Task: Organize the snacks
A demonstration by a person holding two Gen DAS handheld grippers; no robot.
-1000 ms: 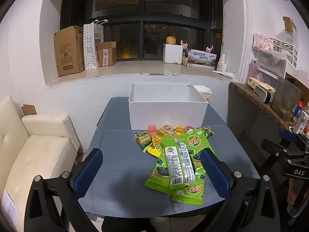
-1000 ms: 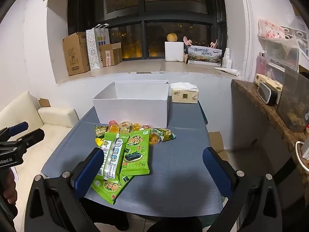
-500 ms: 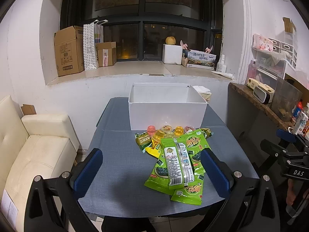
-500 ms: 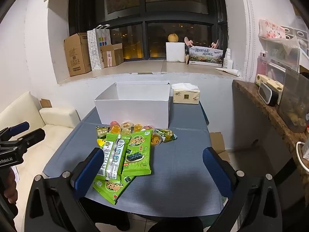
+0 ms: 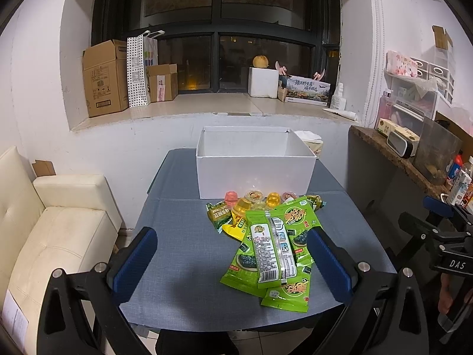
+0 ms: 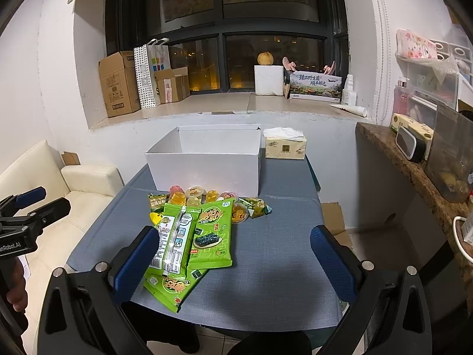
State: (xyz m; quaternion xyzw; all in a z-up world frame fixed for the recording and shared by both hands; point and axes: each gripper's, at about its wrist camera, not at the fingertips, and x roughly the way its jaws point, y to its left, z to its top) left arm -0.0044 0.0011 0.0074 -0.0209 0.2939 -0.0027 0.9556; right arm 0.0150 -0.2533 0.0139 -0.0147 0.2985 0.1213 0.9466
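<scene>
Green seaweed snack packs [image 5: 273, 250] [image 6: 189, 239] lie piled on the blue table [image 5: 183, 254] [image 6: 278, 254]. Behind them are several small jelly cups [image 5: 254, 199] [image 6: 195, 195] and small wrapped snacks. An open white box [image 5: 254, 162] [image 6: 207, 162] stands at the table's far side and looks empty as far as I see. My left gripper [image 5: 233, 263] hovers open above the near edge, the pile towards its right finger. My right gripper [image 6: 236, 263] is open too, the pile by its left finger. Nothing is held.
A tissue pack [image 6: 285, 146] sits right of the box. A cream sofa [image 5: 53, 224] stands left of the table, a brown counter [image 6: 414, 171] with containers to the right. The windowsill behind carries cardboard boxes [image 5: 103, 78]. A hand [image 6: 14, 290] holds the left gripper's handle.
Both grippers have edged slightly forward towards the table; the snack pile sits a bit closer in both views. Nothing was taken hold of.
</scene>
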